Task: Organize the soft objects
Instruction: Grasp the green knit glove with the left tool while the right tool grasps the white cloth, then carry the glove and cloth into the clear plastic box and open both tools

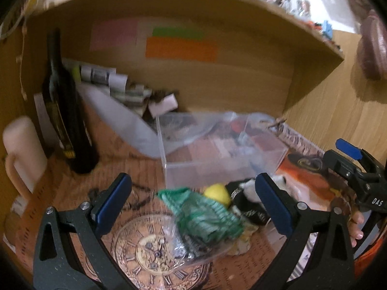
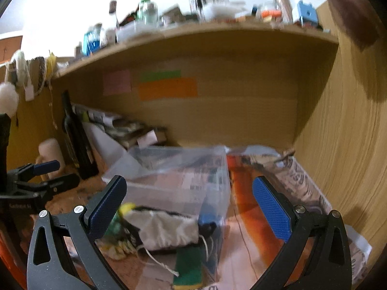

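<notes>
While both hand-held grippers gape empty, only the left wrist view shows the clock print (image 1: 154, 251).

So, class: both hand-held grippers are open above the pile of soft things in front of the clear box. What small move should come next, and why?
Probably lower the left hand-held gripper onto the green cloth and close. Its jaws stand open with the cloth right between them, nothing is held yet, and the clear box sits open just behind the pile.
</notes>
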`<state>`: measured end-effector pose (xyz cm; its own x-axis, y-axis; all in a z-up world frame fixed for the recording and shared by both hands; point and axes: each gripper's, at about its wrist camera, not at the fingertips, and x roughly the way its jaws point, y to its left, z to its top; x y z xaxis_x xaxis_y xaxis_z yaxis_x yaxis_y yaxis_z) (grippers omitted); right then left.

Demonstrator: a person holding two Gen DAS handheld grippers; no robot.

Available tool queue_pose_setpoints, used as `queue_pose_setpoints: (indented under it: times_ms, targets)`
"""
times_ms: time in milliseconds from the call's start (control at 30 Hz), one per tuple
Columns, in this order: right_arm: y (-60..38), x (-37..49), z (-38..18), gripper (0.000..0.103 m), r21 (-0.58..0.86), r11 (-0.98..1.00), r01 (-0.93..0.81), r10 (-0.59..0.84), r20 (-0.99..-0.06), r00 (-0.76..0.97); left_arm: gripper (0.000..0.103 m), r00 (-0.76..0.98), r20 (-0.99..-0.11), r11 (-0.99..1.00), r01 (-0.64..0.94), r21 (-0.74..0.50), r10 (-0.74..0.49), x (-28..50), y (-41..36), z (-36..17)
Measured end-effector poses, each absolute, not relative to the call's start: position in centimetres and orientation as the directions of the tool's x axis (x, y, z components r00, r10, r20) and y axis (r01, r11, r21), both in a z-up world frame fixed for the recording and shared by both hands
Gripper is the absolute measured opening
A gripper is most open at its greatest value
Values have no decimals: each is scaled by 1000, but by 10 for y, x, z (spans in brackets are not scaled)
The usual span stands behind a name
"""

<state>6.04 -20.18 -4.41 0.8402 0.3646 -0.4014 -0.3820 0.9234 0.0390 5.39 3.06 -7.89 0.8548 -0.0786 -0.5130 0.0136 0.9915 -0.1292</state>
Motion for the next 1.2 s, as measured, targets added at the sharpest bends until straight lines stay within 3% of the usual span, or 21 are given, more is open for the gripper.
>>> queue_pose_setpoints:
  times_ms: [133, 267, 400, 467, 667, 733, 867, 933, 1033, 1200]
  targets:
    - [-198, 69, -60, 103, 47, 915, -401, 376, -463, 803, 103, 823, -561, 989, 5, -146, -87, 62, 34, -98]
    - [-190, 76, -75, 103, 65, 895, -441, 409, -513, 755, 80, 783, -614, 990, 8, -142, -95, 72, 32, -114]
    - [-179, 83, -88, 99, 75, 874, -479, 437, -553, 710, 75, 762, -639, 988, 10, -156, -108, 76, 33, -126]
    - [-172, 88, -94, 95, 79, 861, -503, 451, -578, 680, 68, 752, -648, 986, 20, -165, -123, 78, 32, -129]
    - [-158, 100, -108, 77, 85, 843, -532, 456, -637, 622, 42, 727, -669, 984, 53, -172, -156, 83, 29, -138]
    - [-156, 104, -111, 66, 92, 843, -529, 450, -659, 603, 38, 727, -668, 984, 63, -169, -161, 82, 28, -138]
    - [-156, 108, -117, 56, 113, 843, -526, 453, -677, 580, 30, 734, -662, 986, 58, -159, -150, 81, 27, -138]
    - [-157, 109, -120, 34, 133, 834, -536, 468, -685, 558, 25, 739, -657, 984, 45, -173, -149, 80, 30, -137]
    - [-155, 107, -120, 22, 121, 842, -526, 455, -683, 572, 21, 752, -639, 980, 45, -196, -163, 76, 34, -132]
    - [-162, 98, -107, 15, 113, 848, -519, 464, -632, 620, 19, 779, -611, 982, 33, -186, -141, 67, 35, -118]
